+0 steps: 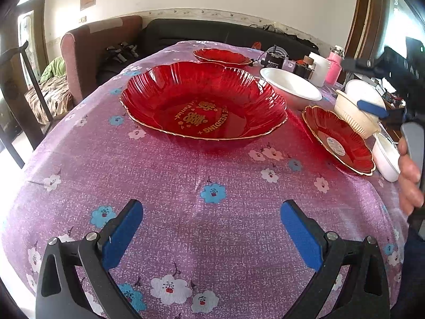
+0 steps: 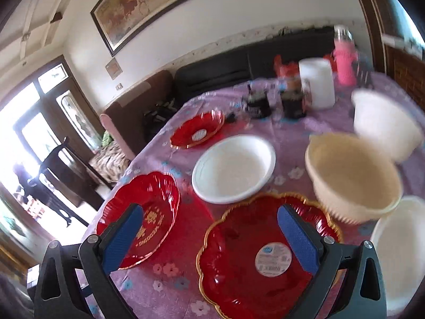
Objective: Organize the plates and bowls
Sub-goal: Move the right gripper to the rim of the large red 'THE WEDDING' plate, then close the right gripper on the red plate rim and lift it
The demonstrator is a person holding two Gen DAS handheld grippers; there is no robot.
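The red labelled plate (image 2: 255,255), glossy translucent plastic with a scalloped gilt rim, lies directly under the right gripper (image 2: 209,242), whose blue-padded jaws are spread and empty, so that hand is judged the nearer. The ribbed cream bowl (image 2: 353,180) sits at the plate's two o'clock edge and the smooth white bowl (image 2: 233,170) at eleven. The left gripper (image 1: 211,236) hangs open above the purple flowered tablecloth (image 1: 186,175), the large wedding plate (image 1: 204,103) at its twelve o'clock.
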